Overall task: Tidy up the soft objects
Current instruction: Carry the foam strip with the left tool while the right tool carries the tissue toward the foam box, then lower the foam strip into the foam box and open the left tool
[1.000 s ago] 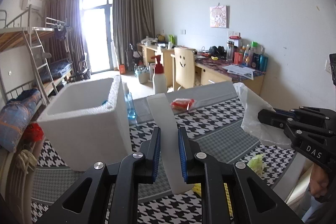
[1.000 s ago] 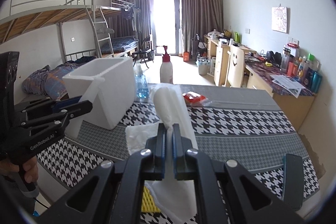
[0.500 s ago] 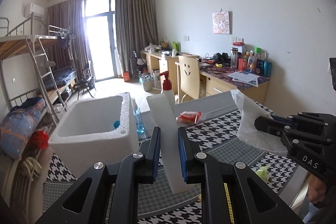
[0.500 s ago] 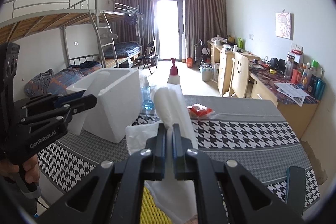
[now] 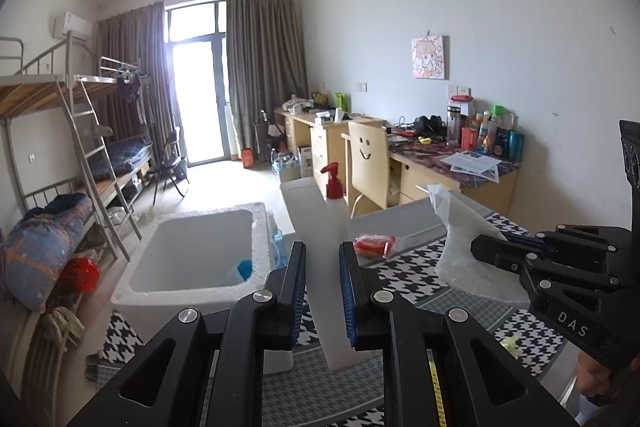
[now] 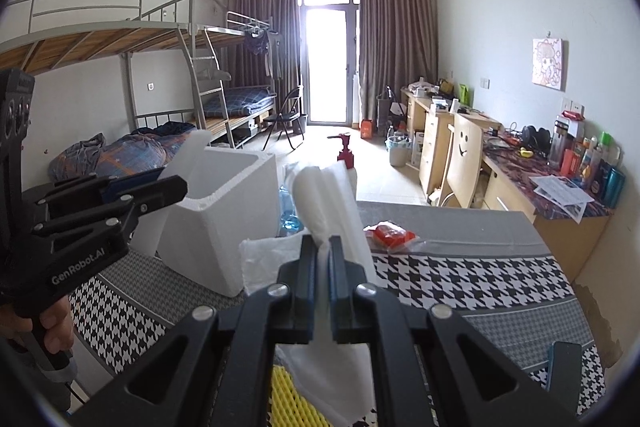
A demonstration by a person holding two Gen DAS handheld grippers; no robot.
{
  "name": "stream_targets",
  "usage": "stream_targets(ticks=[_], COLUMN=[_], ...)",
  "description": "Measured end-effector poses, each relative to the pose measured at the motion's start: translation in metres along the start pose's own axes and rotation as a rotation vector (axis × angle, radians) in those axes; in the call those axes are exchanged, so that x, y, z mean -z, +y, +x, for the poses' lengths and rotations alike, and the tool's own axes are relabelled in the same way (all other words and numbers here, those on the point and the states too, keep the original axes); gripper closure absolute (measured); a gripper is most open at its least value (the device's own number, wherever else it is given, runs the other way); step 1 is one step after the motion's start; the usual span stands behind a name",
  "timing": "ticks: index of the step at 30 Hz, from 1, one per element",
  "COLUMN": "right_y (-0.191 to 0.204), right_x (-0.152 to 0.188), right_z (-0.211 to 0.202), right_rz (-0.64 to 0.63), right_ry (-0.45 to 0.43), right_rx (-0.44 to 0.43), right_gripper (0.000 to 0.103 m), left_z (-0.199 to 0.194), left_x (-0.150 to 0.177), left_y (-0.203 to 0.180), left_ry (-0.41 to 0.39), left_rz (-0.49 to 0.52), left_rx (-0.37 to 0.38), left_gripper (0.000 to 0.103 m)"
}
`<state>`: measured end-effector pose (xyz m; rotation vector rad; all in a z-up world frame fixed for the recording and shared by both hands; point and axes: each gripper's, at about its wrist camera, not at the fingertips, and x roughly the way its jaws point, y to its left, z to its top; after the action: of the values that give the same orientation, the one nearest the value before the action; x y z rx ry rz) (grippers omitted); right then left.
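Up close over the houndstooth bench (image 6: 460,279), the left tongs (image 5: 320,287) are clamped on a white foam slab (image 5: 320,267) standing upright, and the right tongs (image 6: 323,281) are pinched tight on a floppy white foam sheet (image 6: 332,203). Just past them sits the white foam box (image 5: 192,259), with a red snack packet (image 6: 390,235) and a red-topped pump bottle (image 5: 334,199) further back.

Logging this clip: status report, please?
Left gripper shut on white foam slab. Right gripper shut on thin foam sheet. Both held above table, foam box open alongside, nothing blocking.
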<state>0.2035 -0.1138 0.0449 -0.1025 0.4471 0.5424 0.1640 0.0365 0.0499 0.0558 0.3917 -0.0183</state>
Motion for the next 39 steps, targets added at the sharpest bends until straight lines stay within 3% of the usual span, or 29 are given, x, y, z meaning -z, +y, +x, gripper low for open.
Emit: stream_targets(ticks=[13,24,39], right_y=[0.008,0.023,0.037], right_x=[-0.017,-0.03,-0.039], right_z=[0.013,0.027,0.04], right_rz=[-0.014,-0.031,-0.055], right_ry=[-0.005,-0.003,0.001], right_rx=[-0.028,-0.066,-0.101], right_gripper=[0.095,0.095,0.095], left_z=[0.006,0.021,0.049], left_x=[-0.018,-0.028,-0.026], left_y=[0.02,0.043,0.077], left_ry=[-0.03,-0.036,0.035], left_rz=[-0.017,-0.053,-0.123], left_rx=[-0.043,-0.124,-0.208], left_gripper=[0.085,0.085,0.085])
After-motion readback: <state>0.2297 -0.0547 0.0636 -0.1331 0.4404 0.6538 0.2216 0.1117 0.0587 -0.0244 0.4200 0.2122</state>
